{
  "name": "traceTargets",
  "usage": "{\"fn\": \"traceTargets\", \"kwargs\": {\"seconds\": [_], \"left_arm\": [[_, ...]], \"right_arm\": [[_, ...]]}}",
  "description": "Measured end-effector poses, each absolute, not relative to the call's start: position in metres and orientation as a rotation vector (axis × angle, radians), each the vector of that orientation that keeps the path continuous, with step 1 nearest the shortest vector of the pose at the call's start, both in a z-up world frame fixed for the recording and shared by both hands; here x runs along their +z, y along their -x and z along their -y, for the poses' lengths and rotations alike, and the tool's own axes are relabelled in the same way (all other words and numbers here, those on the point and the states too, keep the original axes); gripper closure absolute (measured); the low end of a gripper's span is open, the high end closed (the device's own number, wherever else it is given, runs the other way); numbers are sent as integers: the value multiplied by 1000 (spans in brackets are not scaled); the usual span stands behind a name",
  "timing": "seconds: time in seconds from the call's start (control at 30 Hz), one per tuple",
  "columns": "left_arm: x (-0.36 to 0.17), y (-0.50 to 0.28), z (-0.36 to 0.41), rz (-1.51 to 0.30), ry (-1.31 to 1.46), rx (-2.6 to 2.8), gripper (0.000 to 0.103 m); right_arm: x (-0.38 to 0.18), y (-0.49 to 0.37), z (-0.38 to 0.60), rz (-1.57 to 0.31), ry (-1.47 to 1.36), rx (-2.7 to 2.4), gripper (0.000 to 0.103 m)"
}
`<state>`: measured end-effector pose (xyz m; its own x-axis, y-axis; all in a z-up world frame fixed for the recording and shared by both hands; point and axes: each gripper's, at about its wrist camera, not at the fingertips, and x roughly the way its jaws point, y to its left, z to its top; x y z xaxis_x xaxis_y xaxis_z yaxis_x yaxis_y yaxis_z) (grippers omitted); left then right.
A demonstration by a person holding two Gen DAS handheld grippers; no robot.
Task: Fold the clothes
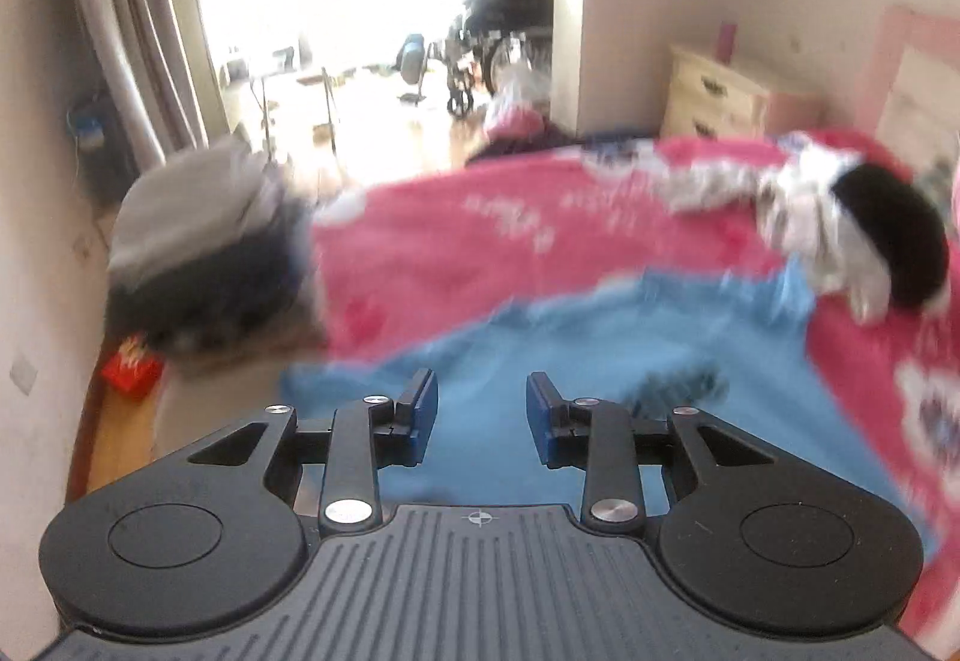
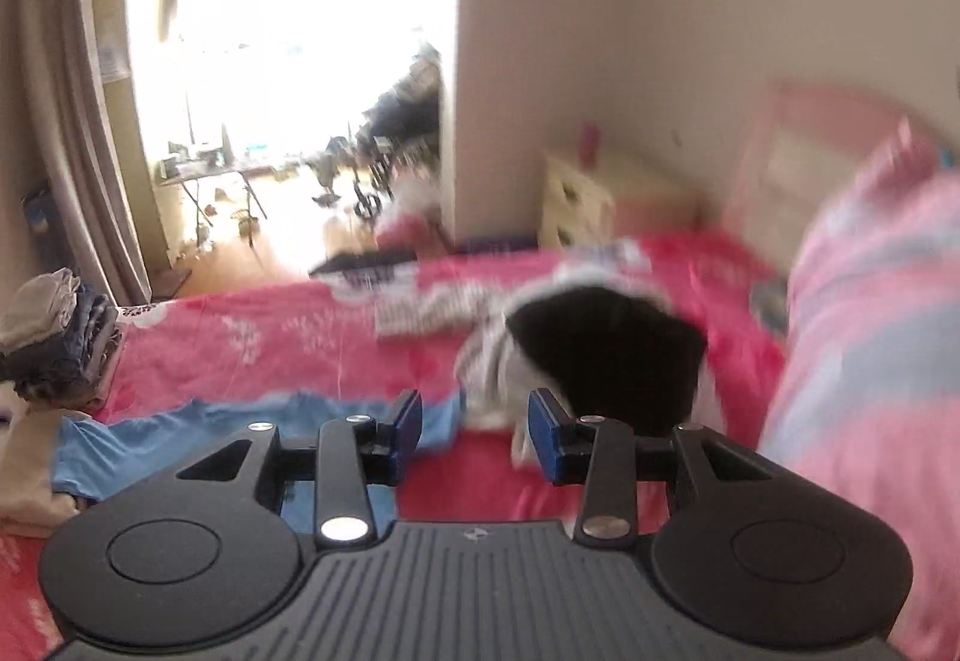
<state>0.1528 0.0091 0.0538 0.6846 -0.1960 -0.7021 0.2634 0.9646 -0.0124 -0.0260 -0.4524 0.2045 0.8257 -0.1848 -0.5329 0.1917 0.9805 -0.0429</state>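
A: Left gripper nearest the lens: blue pads well apart, nothing between them. Blue garment spread flat directly beyond and under the fingers, on the near edge of the bed.

B: Right gripper?

A: Same state, pads wide apart, empty. It hangs over the red floral bedcover; the blue garment's right end lies just behind its left finger.

B: Other clothing?

A: Black-and-white patterned garment, crumpled, on the bedcover beyond the right gripper, toward the head of the bed. Its edge looks close to the blue garment; blur prevents saying whether they touch. Folded stack, grey on top and dark below, sits at the bed's far left corner.

B: Surface and room?

A: Bedcover red with white flower print. Pink bedding bulks at the right edge. Cream drawer unit against the far wall, beside a pink headboard. Grey curtain at left frames a bright, overexposed opening. Both views motion-blurred.
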Motion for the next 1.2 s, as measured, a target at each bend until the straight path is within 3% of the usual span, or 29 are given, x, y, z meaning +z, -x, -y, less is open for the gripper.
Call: {"fn": "traceTargets", "kwargs": {"seconds": [0.1,0.2,0.47,0.67,0.83,1.0,1.1,1.2], "left_arm": [[81,-187,35,-737,-92,-217,68],[75,-216,79,-724,-97,-217,68],[64,-325,144,-673,-198,-213,68],[88,-406,177,-511,-239,-181,68],[136,-427,187,-446,-253,-229,68],[223,-429,212,-391,-336,-322,68],[242,-422,240,-358,-363,-354,62],[210,-406,258,-370,-363,-376,61]], "right_arm": [[203,9,449,-512,29,-152,61],[186,-30,452,-472,18,-113,62],[148,-224,482,-182,-368,-110,64],[133,-342,506,-46,-486,-181,64],[171,-351,534,-39,-177,-170,64],[223,-303,557,-146,268,-36,63],[202,-265,551,-298,316,168,64],[130,-225,529,-390,304,335,64]]}}
